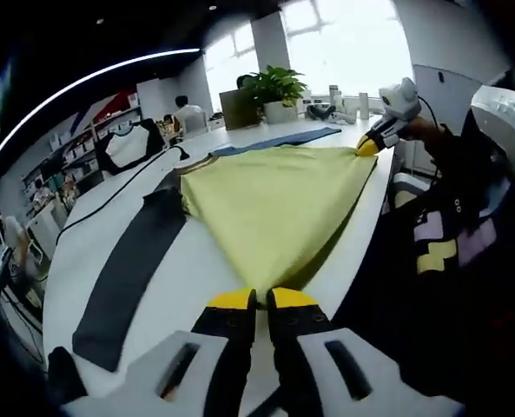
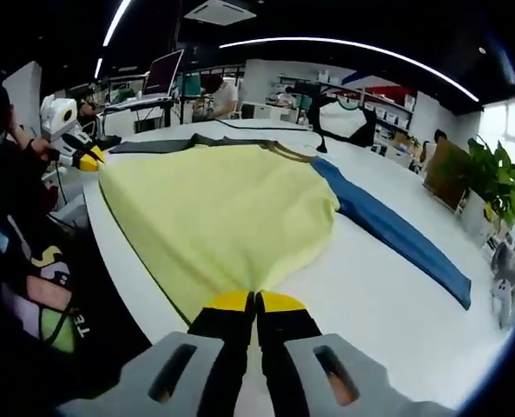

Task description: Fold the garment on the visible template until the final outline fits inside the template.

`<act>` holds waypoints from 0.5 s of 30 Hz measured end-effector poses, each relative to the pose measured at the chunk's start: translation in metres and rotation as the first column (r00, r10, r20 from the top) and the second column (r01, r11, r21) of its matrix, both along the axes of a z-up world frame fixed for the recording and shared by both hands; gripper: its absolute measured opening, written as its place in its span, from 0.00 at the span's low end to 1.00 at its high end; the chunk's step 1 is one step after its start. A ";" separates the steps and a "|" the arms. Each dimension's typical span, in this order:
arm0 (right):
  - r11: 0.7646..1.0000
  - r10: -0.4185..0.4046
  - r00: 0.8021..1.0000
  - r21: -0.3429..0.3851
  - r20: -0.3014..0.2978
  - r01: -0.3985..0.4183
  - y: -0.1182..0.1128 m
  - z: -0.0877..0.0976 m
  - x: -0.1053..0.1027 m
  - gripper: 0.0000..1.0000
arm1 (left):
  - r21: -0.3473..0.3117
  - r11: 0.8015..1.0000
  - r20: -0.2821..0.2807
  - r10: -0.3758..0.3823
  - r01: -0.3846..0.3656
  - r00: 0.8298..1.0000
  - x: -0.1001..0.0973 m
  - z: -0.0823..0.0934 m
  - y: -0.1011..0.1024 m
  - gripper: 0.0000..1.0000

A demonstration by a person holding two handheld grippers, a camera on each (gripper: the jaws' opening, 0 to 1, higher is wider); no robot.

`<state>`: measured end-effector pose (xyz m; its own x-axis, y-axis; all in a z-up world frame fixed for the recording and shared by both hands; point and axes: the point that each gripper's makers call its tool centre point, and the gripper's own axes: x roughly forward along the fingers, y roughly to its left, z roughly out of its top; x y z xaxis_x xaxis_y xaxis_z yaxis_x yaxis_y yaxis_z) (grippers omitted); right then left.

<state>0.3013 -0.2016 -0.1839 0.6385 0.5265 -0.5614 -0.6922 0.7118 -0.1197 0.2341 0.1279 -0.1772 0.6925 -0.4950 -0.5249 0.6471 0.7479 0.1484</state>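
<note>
Long white tabletop [image 1: 109,226] in an open office, curved ceiling light strips overhead, windows and a leafy potted plant [image 1: 274,91] at the far end. Spread ahead of both tongs: a pale yellow cloth garment [image 1: 274,204], lying over a dark grey strip [image 1: 131,265] to one side and a blue strip [image 2: 396,230] to the other. Left gripper [image 1: 261,300], yellow-tipped black jaws pressed together on the garment's near corner. Right gripper [image 2: 255,301] likewise clamped on another corner, jaws closed with cloth between. Each tong also seen across the garment in the other's view. Strips partly covered by the cloth, so full outline hard to judge. Seated people in the background too small to make out.
</note>
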 end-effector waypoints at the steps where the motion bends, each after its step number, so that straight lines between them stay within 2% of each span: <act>1: 1.000 -0.002 1.000 0.005 0.003 0.002 -0.002 0.001 0.000 0.00 | -0.001 1.000 0.001 -0.001 0.001 1.000 0.000 0.001 0.001 0.06; 6: 0.999 -0.030 0.999 -0.037 0.021 0.031 -0.013 0.001 0.004 0.00 | -0.006 1.000 -0.008 0.008 -0.008 1.000 -0.002 0.002 0.005 0.06; 11: 0.999 -0.027 0.999 -0.030 0.020 0.028 -0.017 0.003 0.002 0.00 | 0.012 1.000 -0.026 -0.001 0.001 1.000 -0.003 -0.005 0.005 0.06; 15: 0.998 -0.023 0.999 -0.053 0.035 0.024 -0.020 0.006 0.000 0.03 | 0.002 1.000 -0.024 0.001 -0.001 1.000 -0.004 -0.003 0.006 0.07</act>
